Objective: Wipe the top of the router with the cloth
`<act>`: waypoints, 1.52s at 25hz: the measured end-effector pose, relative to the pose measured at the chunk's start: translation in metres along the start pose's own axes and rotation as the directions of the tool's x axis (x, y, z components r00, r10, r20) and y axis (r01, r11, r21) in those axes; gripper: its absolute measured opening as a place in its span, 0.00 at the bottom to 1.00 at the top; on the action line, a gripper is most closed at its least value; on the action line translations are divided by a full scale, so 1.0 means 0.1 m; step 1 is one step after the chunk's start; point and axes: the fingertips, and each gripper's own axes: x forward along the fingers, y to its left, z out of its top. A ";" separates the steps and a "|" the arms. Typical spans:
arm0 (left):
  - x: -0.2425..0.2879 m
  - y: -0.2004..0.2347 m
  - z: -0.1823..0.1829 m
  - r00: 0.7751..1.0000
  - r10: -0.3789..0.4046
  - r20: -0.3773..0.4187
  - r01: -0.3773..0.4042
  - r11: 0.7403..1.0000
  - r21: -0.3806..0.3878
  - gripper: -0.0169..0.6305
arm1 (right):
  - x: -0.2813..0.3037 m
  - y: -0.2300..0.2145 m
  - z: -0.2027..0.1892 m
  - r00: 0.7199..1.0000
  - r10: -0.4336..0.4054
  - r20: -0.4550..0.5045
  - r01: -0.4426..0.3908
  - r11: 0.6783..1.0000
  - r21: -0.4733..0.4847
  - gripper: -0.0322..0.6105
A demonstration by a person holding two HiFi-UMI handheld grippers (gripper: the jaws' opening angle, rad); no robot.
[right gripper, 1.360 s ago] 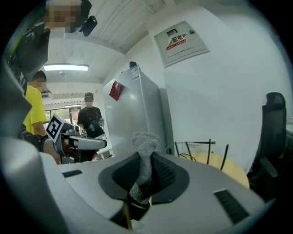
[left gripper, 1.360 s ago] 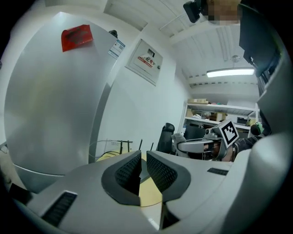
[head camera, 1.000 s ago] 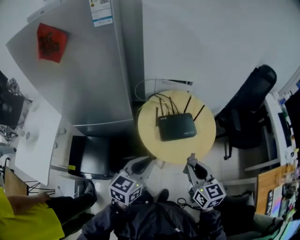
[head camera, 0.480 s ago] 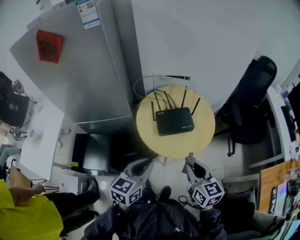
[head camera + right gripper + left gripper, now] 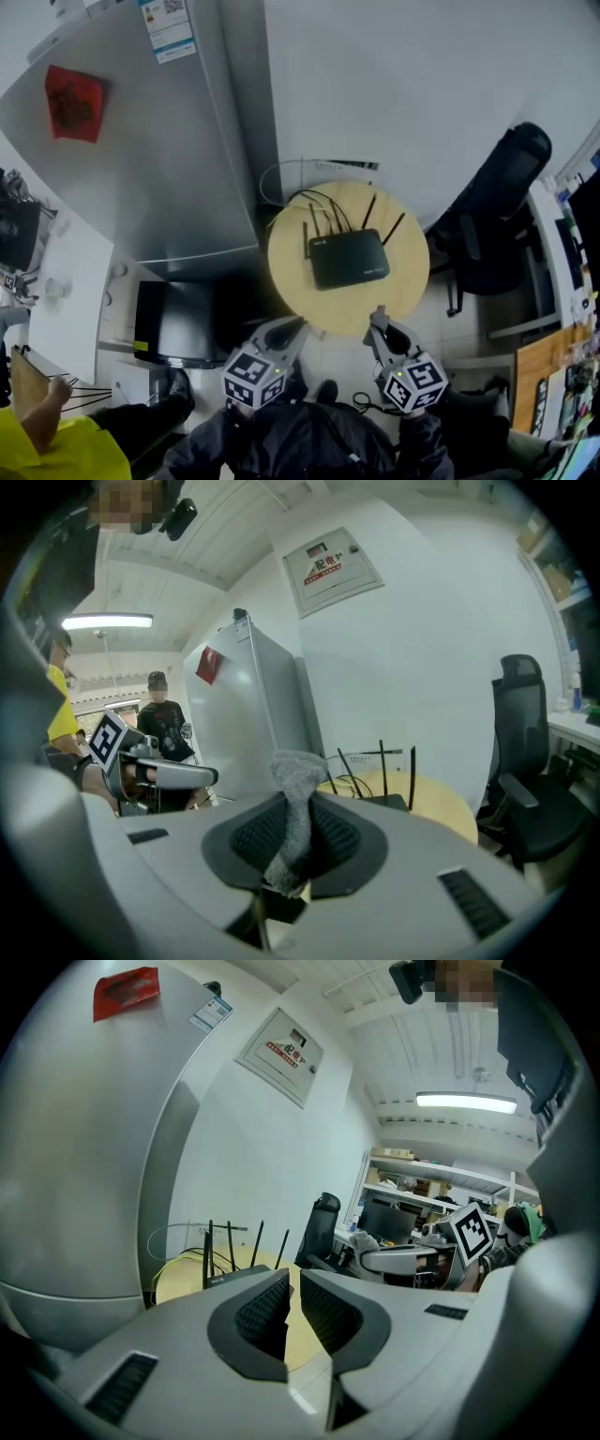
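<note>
The right gripper (image 5: 292,803) pinches the cloth (image 5: 298,766); the left gripper (image 5: 294,1283) is closed on nothing, both near the router (image 5: 349,259).

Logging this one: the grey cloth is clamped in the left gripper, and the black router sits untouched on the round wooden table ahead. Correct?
One thing is wrong: the cloth is clamped in the right gripper, not the left, as the right gripper view shows. The left gripper has nothing between its jaws. The router does sit untouched on the round table.
</note>
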 end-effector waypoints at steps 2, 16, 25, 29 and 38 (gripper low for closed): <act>0.07 0.14 0.09 1.000 -0.012 0.008 0.012 1.000 0.002 0.07 | 0.17 -0.04 0.06 1.000 -0.007 0.000 0.007 1.000 0.001 0.16; 0.67 0.79 0.21 0.999 -0.040 -0.028 0.039 0.999 -0.036 0.07 | 1.21 -0.43 0.21 0.997 -0.012 -0.080 0.013 1.000 0.017 0.16; 1.04 1.32 0.03 0.992 0.102 -0.079 -0.112 0.985 -0.134 0.07 | 2.58 -0.71 -0.12 0.952 0.121 -0.282 -0.103 0.992 0.078 0.16; 1.21 1.38 0.02 0.988 0.125 -0.093 -0.138 0.980 -0.145 0.07 | 3.01 -0.72 -0.37 0.903 0.155 -0.401 -0.129 0.988 0.090 0.16; 1.45 1.56 -0.04 0.977 0.170 -0.125 -0.190 0.967 -0.167 0.07 | 3.48 -0.75 -0.90 0.788 0.146 -0.599 -0.139 0.989 0.058 0.16</act>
